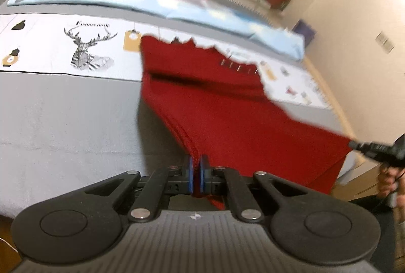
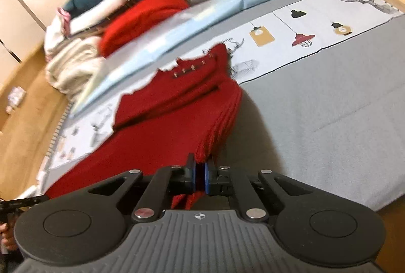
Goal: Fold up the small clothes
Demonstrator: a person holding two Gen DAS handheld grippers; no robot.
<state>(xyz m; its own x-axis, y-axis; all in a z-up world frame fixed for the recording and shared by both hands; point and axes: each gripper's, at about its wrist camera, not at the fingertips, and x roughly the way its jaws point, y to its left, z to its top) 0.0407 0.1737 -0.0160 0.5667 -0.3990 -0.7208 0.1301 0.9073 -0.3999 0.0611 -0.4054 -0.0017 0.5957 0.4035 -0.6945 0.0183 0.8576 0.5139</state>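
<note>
Red garment (image 1: 227, 106): stretched between your two grippers, above the bed (image 1: 63, 108).
Left gripper (image 1: 197, 171): jaws clenched on garment.
Right gripper (image 2: 200, 175): jaws clenched on garment.

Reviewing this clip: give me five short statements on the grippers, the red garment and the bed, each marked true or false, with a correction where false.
1. The left gripper is shut on the red garment. True.
2. The right gripper hangs open, apart from the garment. False: its fingers are shut on the garment's edge.
3. The garment lies fully flat on the bed cover. False: its near edge is lifted and stretched between the two grippers.
4. A folded light blue sheet lies beyond the garment. True.
5. The printed strip on the cover shows a cat. False: it shows a deer head and lamps.
</note>
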